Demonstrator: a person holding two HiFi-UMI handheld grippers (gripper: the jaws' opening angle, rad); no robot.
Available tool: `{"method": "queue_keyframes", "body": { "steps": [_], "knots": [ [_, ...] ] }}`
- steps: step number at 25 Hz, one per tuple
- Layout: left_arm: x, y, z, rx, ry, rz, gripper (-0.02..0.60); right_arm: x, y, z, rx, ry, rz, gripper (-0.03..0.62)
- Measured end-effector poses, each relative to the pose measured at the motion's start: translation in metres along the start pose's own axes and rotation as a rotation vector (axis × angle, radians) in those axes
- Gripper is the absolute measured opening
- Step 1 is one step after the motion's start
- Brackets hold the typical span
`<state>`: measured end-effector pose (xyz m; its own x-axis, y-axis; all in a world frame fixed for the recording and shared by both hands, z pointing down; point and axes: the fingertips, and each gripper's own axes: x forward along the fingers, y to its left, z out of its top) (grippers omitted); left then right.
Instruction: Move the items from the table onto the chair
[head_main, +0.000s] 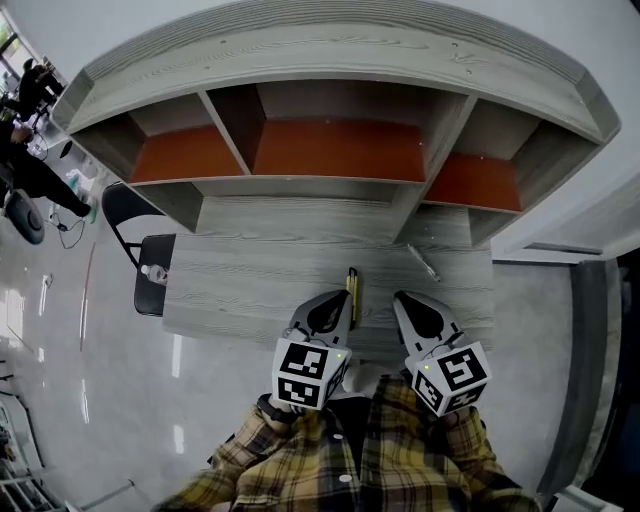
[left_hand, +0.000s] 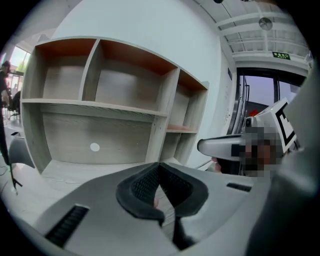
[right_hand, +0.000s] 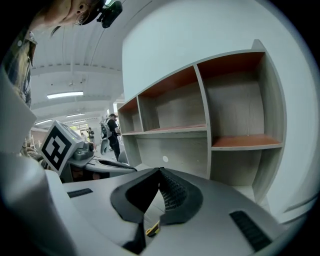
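Reach step, likely: left tongs (head_main: 336, 300) and right tongs (head_main: 405, 300) closed, empty, over the table (head_main: 230, 290); next, open around the yellow tool (head_main: 351, 286), bound for the chair (head_main: 145, 300)

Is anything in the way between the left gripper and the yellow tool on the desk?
Nothing visible: the yellow tool lies on bare desk right beside the shut, empty left gripper.
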<state>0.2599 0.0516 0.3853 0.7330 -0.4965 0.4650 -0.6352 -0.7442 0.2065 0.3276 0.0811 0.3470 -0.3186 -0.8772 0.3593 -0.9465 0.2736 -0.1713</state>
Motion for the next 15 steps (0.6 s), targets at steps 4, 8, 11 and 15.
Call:
{"method": "queue_keyframes", "body": {
  "steps": [4,8,11,15],
  "knots": [
    [0.013,0.005,-0.008,-0.009,0.037,-0.011,0.005,0.006,-0.006,-0.008,0.028,0.019,-0.031,0.017],
    [0.028,0.013,-0.027,-0.012,0.094,0.004,0.005,0.011,-0.014,-0.022,0.045,0.049,-0.058,0.017],
    [0.042,0.016,-0.050,-0.051,0.148,-0.010,0.005,0.014,-0.016,-0.034,0.057,0.080,-0.069,0.017],
    [0.057,0.024,-0.077,-0.092,0.201,0.013,0.008,0.012,-0.015,-0.057,0.089,0.129,-0.074,0.017]
  ]
}}
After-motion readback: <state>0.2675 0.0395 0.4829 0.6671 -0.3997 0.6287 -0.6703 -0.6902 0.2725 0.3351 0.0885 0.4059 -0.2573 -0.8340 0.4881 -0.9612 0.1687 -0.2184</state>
